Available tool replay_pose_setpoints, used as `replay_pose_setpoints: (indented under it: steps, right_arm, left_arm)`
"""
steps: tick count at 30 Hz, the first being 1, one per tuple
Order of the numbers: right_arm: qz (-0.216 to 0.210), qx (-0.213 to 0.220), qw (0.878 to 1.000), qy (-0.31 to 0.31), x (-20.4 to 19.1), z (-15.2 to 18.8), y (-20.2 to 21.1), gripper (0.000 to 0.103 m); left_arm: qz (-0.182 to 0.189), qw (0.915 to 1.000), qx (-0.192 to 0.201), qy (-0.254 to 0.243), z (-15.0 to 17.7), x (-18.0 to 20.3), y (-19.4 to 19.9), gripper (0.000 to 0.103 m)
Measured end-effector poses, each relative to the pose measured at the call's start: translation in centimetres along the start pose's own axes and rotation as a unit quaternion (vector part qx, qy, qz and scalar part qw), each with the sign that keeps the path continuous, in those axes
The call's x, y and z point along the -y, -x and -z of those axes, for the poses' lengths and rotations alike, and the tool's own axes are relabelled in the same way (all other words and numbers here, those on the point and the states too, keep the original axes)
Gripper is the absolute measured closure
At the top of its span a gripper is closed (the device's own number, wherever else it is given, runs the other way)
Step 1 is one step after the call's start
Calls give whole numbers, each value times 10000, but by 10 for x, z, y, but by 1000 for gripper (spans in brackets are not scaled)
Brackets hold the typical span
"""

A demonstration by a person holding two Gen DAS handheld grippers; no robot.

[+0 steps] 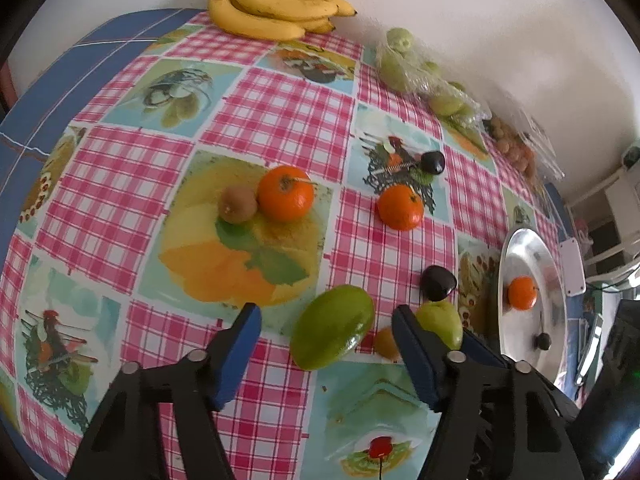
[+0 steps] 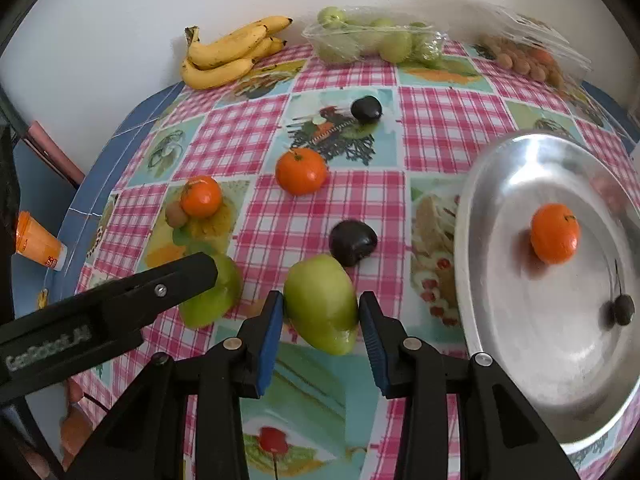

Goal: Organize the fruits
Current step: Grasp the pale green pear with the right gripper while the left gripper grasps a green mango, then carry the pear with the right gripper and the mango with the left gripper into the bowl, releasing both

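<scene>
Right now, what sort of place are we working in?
Probably a home kitchen or dining corner: a table with a fruit-print checked tablecloth against a plain wall, bananas, packaged fruit and a metal serving tray.

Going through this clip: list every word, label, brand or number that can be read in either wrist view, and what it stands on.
"GenRobot.AI", as best it reads: blurred pale lettering on the black side of the left gripper, seen in the right wrist view.
Red mark on the white base of the orange cup: too small to read.
White device beyond the metal tray: no legible text.
Tablecloth: printed pictures only, no words.
</scene>
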State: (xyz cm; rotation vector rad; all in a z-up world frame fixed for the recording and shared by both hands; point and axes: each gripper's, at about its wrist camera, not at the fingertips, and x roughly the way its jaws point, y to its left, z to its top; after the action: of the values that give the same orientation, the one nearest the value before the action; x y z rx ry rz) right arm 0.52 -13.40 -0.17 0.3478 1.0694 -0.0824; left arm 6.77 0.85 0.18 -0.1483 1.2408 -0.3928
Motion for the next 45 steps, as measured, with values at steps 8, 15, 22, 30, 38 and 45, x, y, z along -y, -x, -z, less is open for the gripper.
replay_pose_setpoints:
  steps: [8,15,22,30,38,45]
  right_arm:
    - [113,-88,9999,-93,8,10,9,63]
    - [195,-158,9997,-78,7,10,11,63]
    - [190,-88,9997,-112,8,11,25,63]
    - [238,-346,9990,-121,8,17,22,63]
    - [290,-366,9989,-42,7,19,17,62]
    - [187,-410,9990,-12,7,16,13,62]
  left_arm:
    - [-157,9991,-146,-360,5,12,-11,56]
    - [-162,9991,-80,-384,6,13,-9,63]
    - [-89,9993,17,-357,7,14,5,69]
    - [-59,9993,-134,-347,10,14,2,68]
    - [-57,9978,-452,-491,13,22,-21,62]
    - [-180,9976,-443,-499,13,20,-22,63]
